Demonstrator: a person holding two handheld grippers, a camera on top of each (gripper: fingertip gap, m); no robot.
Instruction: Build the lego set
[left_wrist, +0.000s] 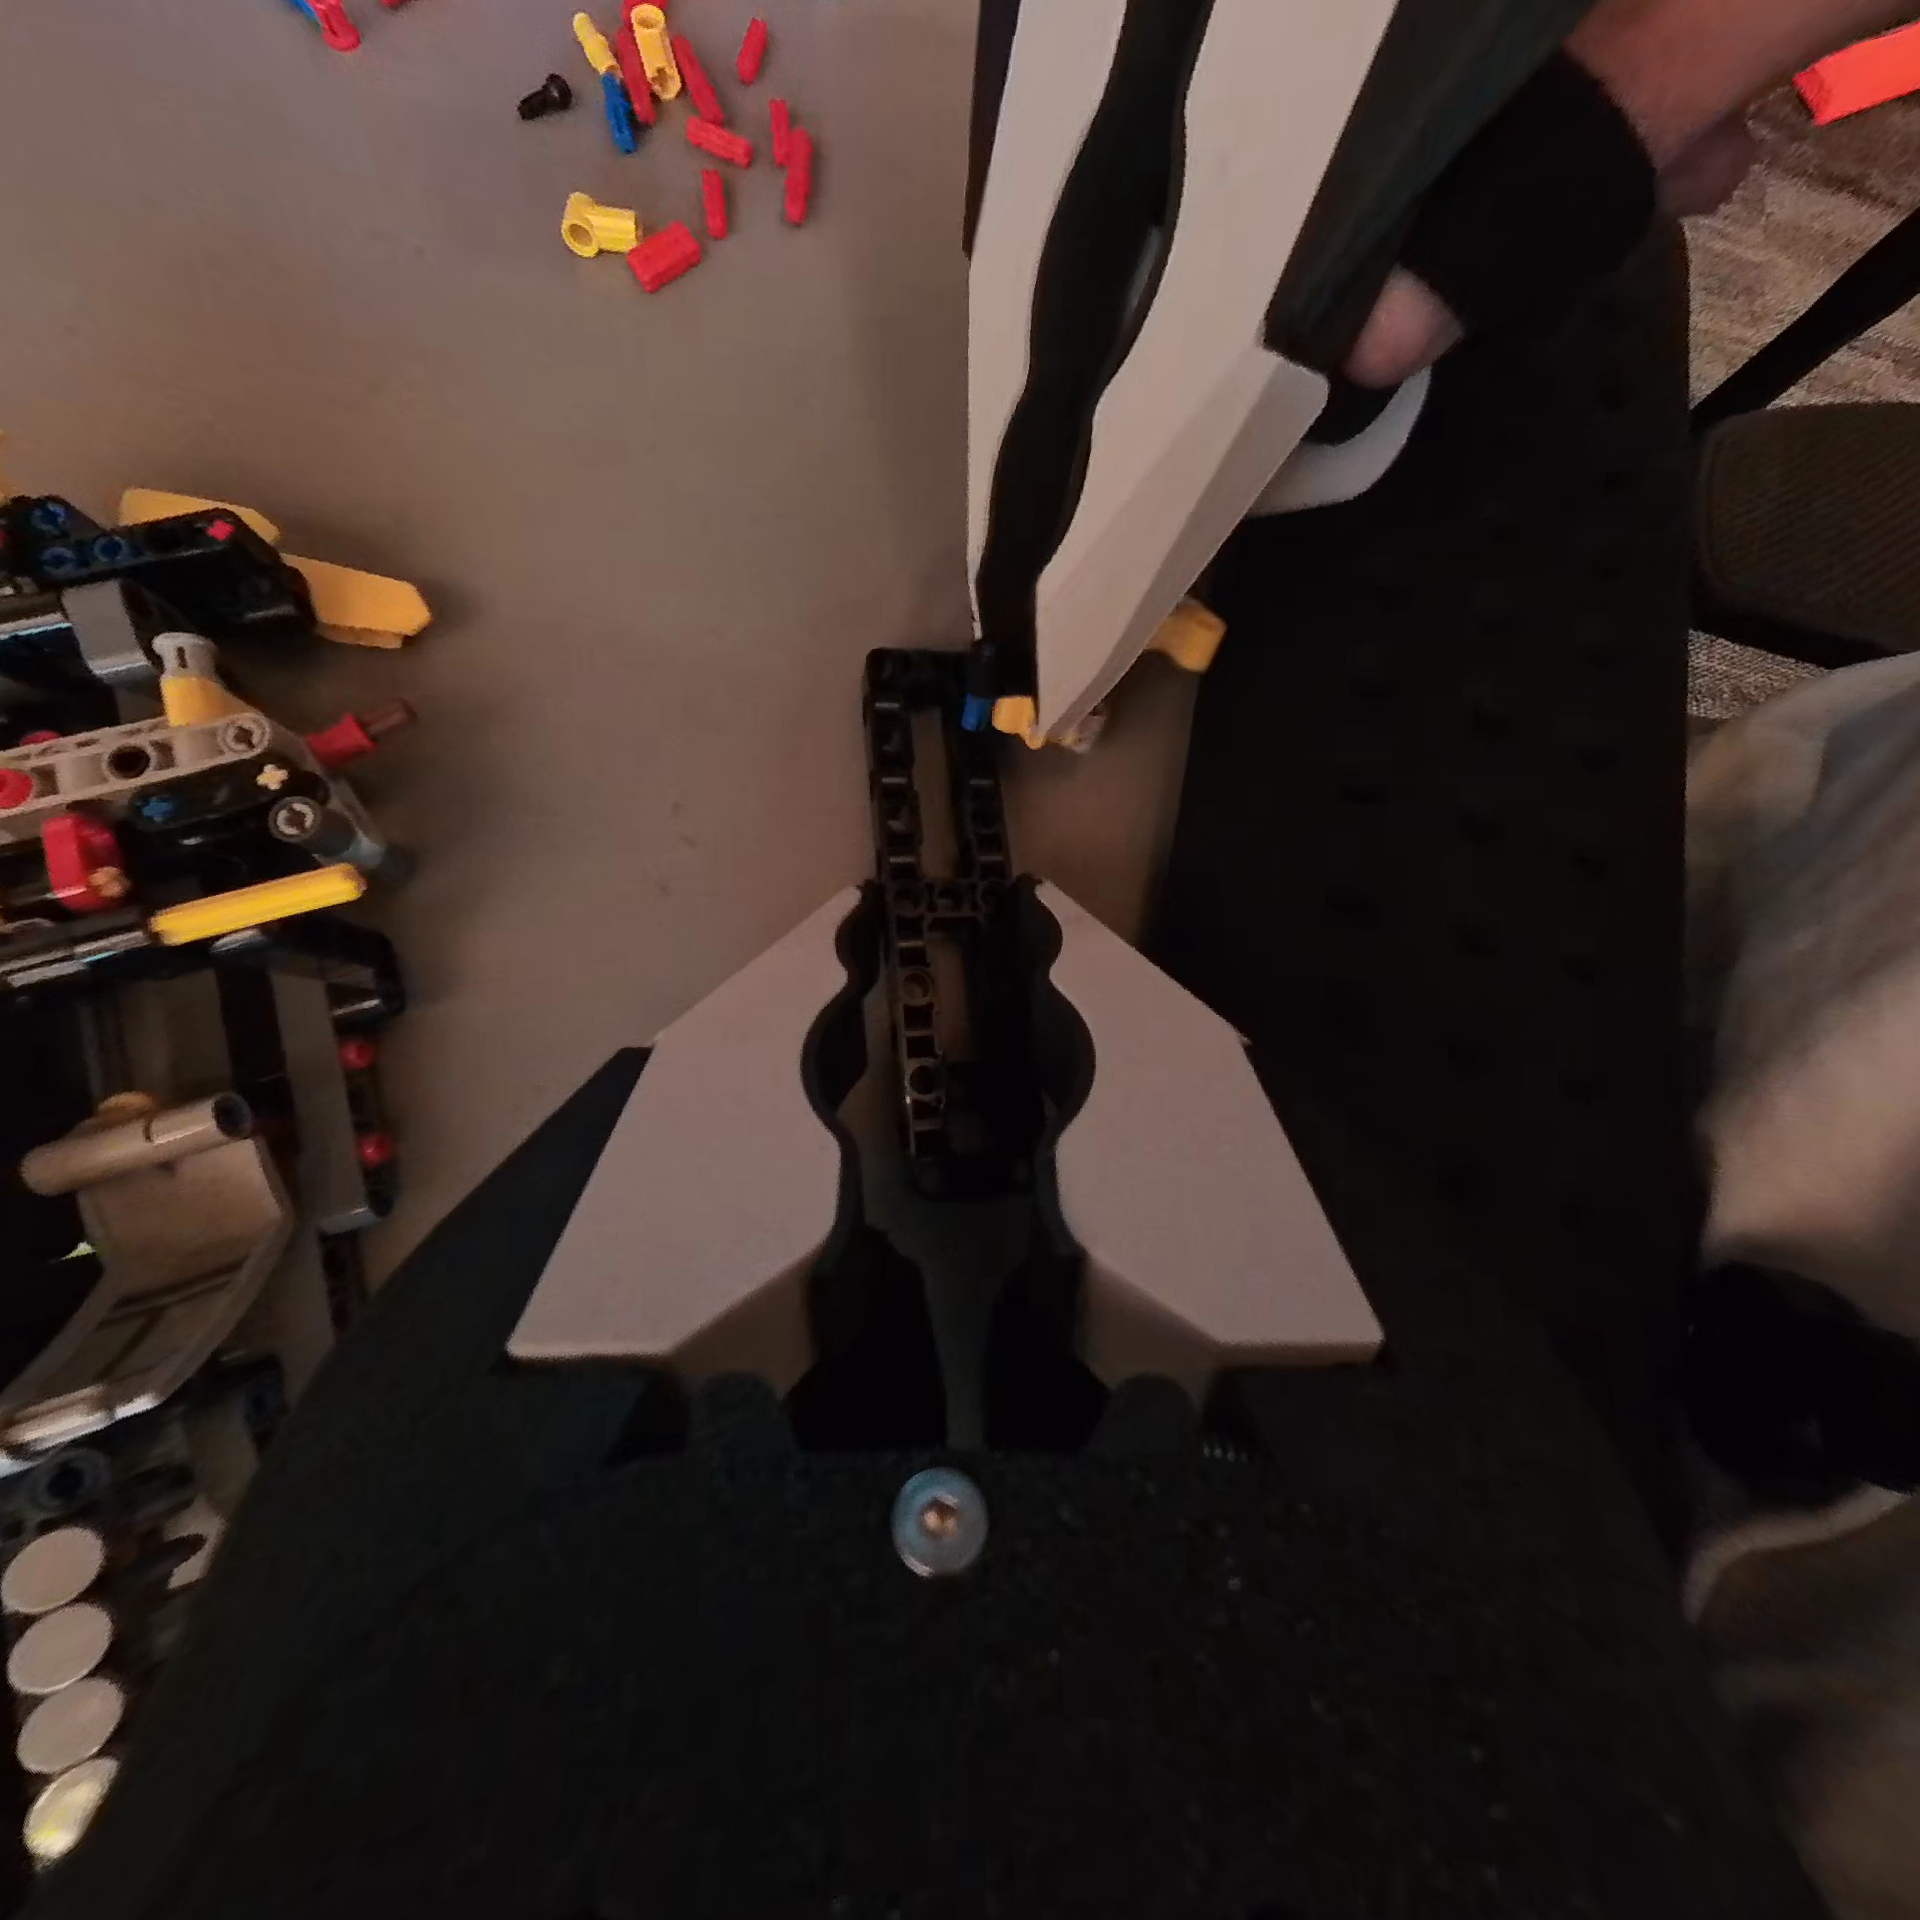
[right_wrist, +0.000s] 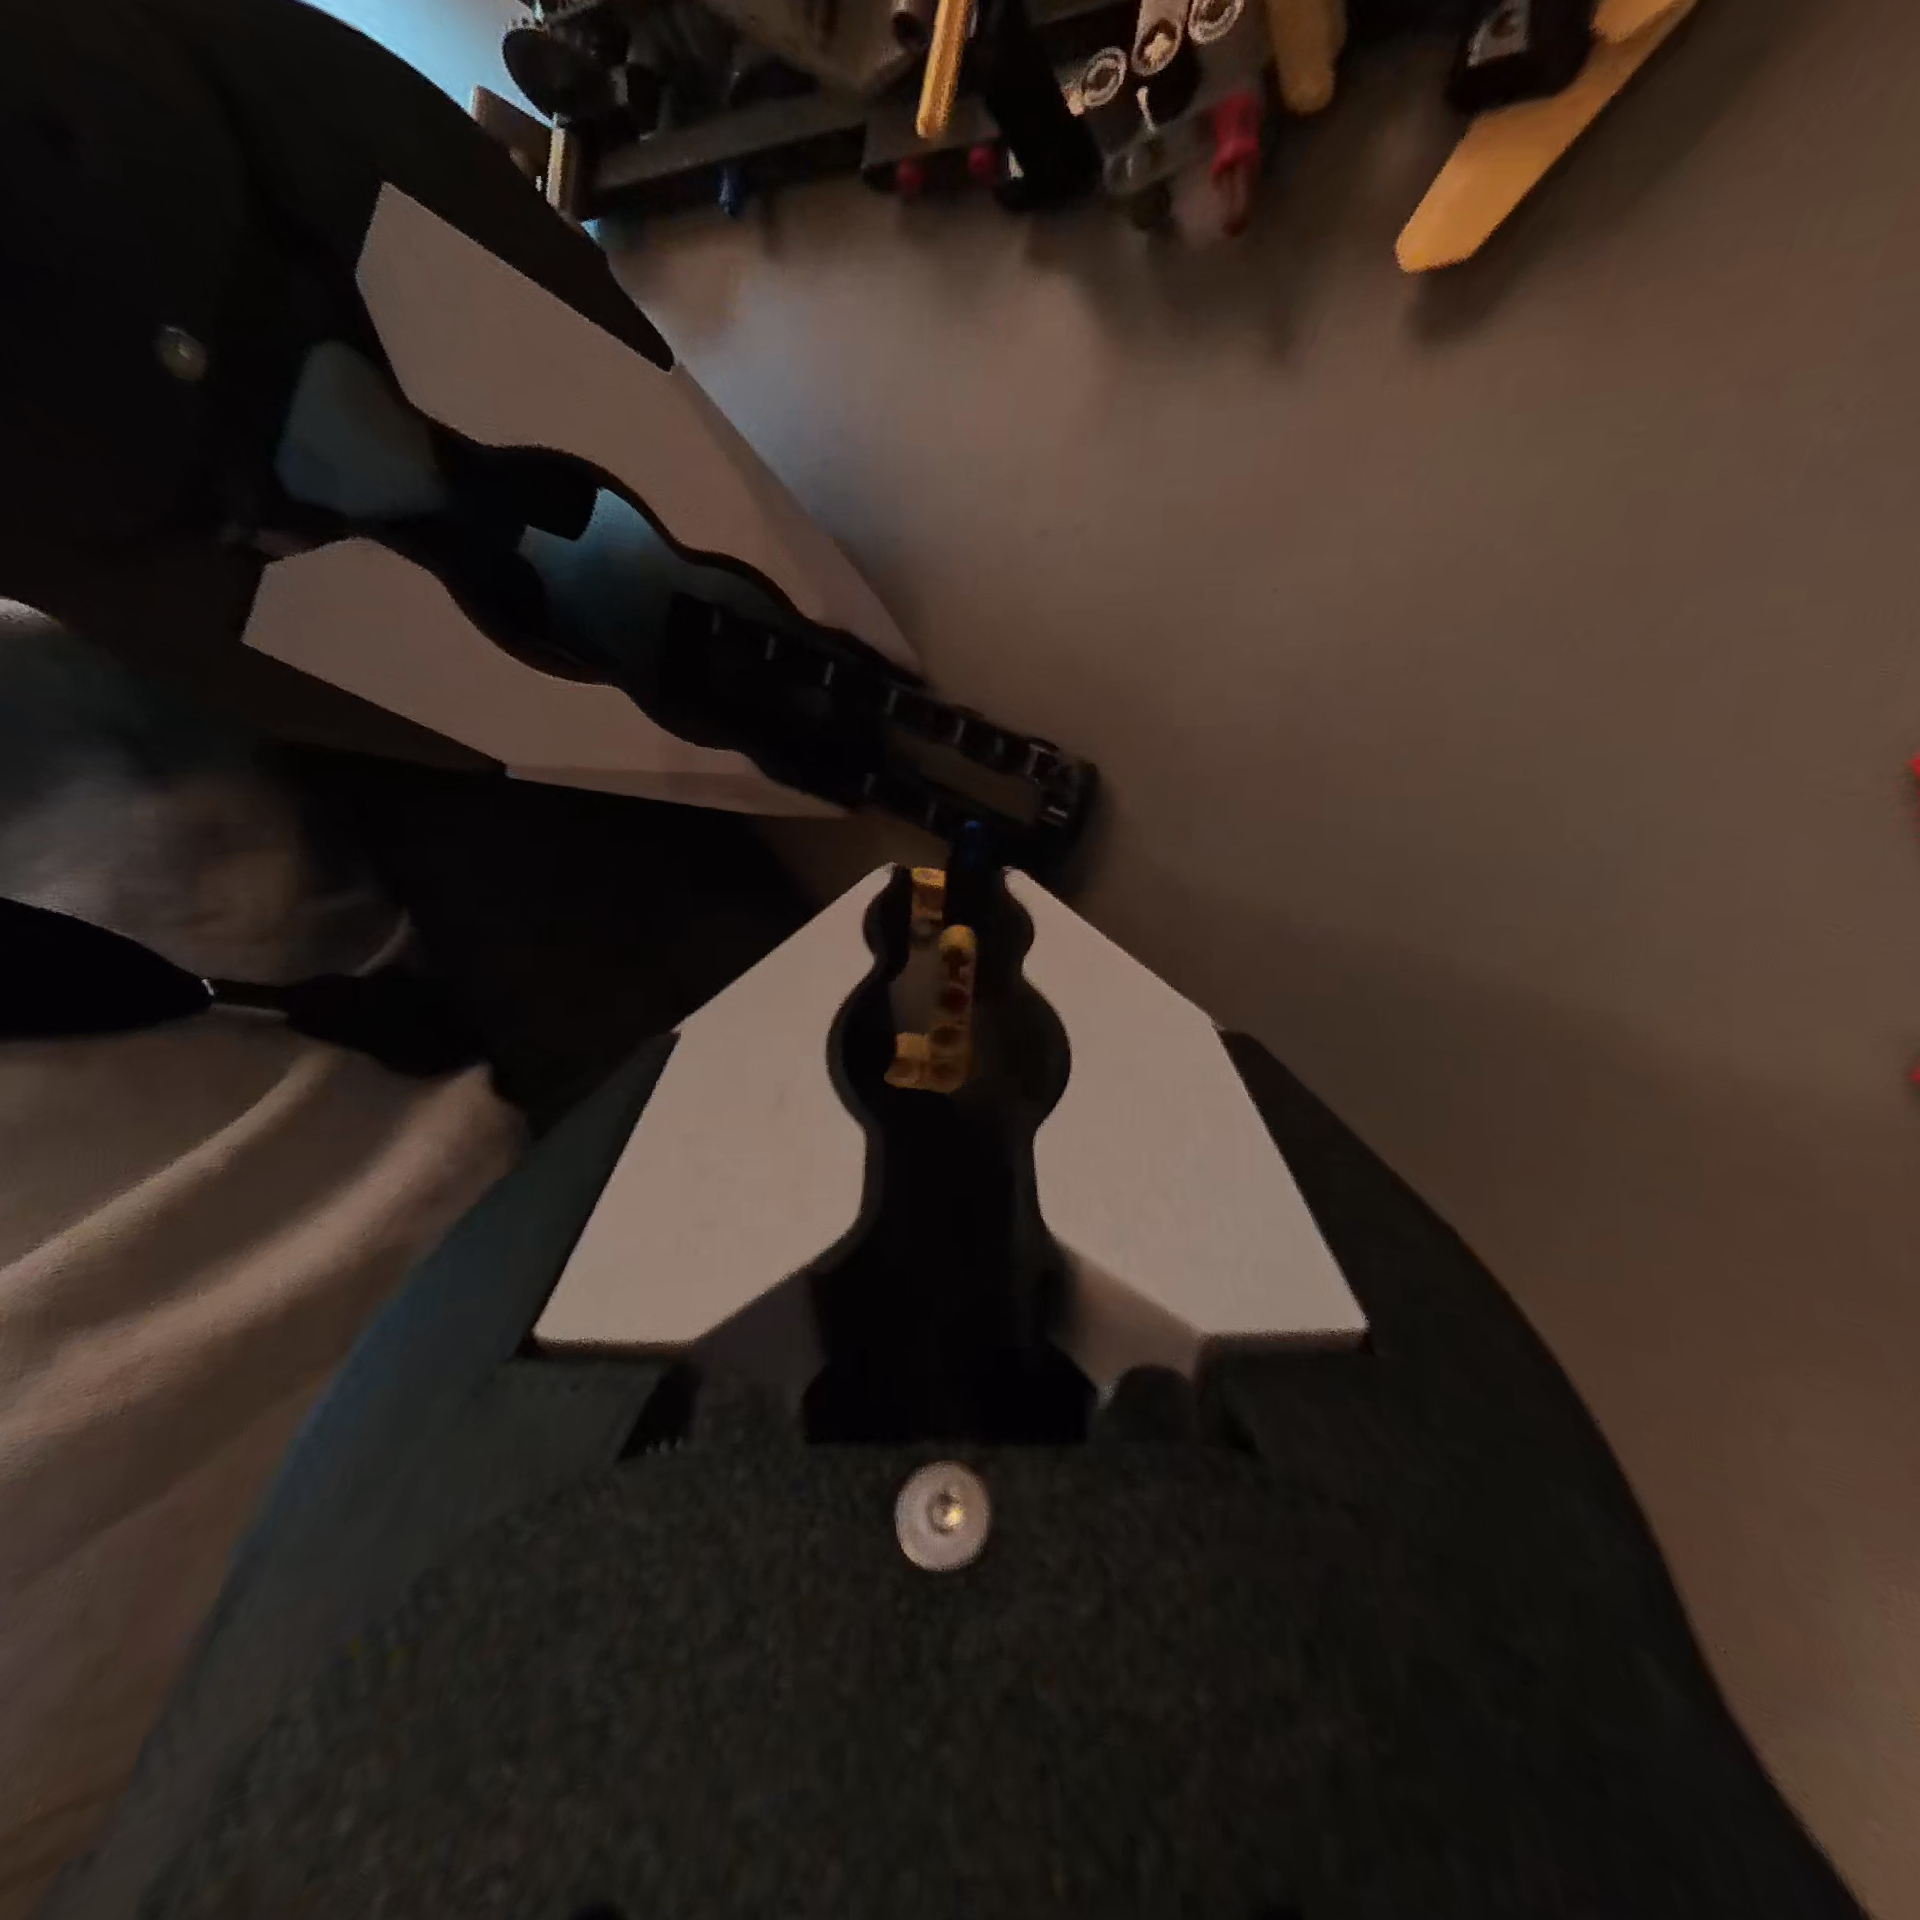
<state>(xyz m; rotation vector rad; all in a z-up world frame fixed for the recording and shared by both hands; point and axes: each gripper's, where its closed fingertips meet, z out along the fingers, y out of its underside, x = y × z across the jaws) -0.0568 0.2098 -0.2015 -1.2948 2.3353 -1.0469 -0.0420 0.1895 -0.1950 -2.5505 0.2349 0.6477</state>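
Note:
My left gripper (left_wrist: 948, 894) is shut on a black lego frame (left_wrist: 935, 821) of holed beams that sticks out past its tips. My right gripper (right_wrist: 948, 878) is shut on a small yellow lego piece (right_wrist: 935, 1003) with red pins and a blue pin (right_wrist: 971, 847) at its tip. The blue pin touches the far end of the black frame (right_wrist: 997, 753). In the left wrist view the right gripper (left_wrist: 1023, 717) comes down from above with the yellow piece (left_wrist: 1013, 715) against the frame's far right corner. In the right wrist view the left gripper (right_wrist: 883, 727) enters from the left.
A partly built lego model (left_wrist: 177, 831) in black, grey and yellow stands at the left; it shows along the top of the right wrist view (right_wrist: 1039, 94). Loose red, yellow and blue pins (left_wrist: 686, 135) lie at the far side of the grey table (left_wrist: 623, 468). A person's hand (left_wrist: 1558, 208) holds the right gripper.

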